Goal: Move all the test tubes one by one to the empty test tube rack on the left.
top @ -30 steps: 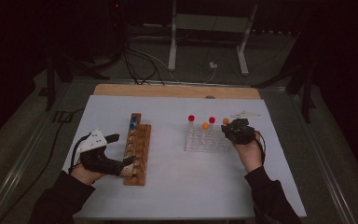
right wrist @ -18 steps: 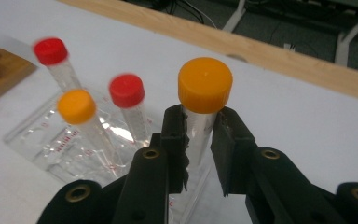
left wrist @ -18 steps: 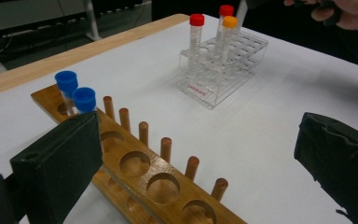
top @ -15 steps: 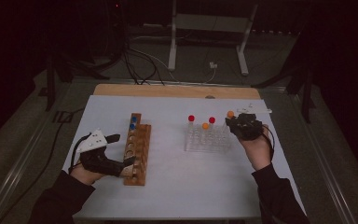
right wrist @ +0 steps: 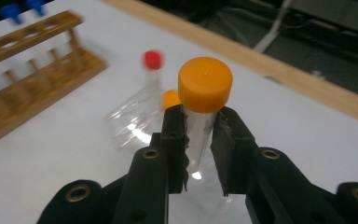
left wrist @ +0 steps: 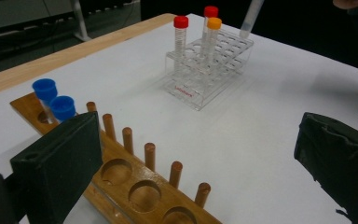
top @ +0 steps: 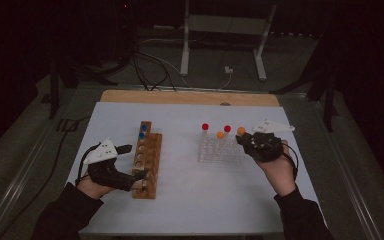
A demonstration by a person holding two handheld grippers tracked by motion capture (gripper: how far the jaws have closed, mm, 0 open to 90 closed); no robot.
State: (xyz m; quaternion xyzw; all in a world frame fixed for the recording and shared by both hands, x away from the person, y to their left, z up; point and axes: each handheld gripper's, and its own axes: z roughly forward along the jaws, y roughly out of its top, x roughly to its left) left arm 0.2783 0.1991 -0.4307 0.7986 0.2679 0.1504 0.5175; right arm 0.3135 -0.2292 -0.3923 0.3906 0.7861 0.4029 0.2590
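My right gripper (right wrist: 198, 135) is clenched on an orange-capped tube (right wrist: 204, 100), its pads pinching the clear body just under the cap; the tube stands upright between the jaws. Just beyond its tip sits the clear rack (top: 221, 150), bearing two red-capped tubes (top: 205, 127) and a second orange-capped one (top: 220, 135). My left gripper (left wrist: 191, 154) is released, jaws wide, straddling the near end of the wooden rack (left wrist: 135, 186) without pressing it. Farther along that rack stand two blue-capped tubes (left wrist: 51, 95).
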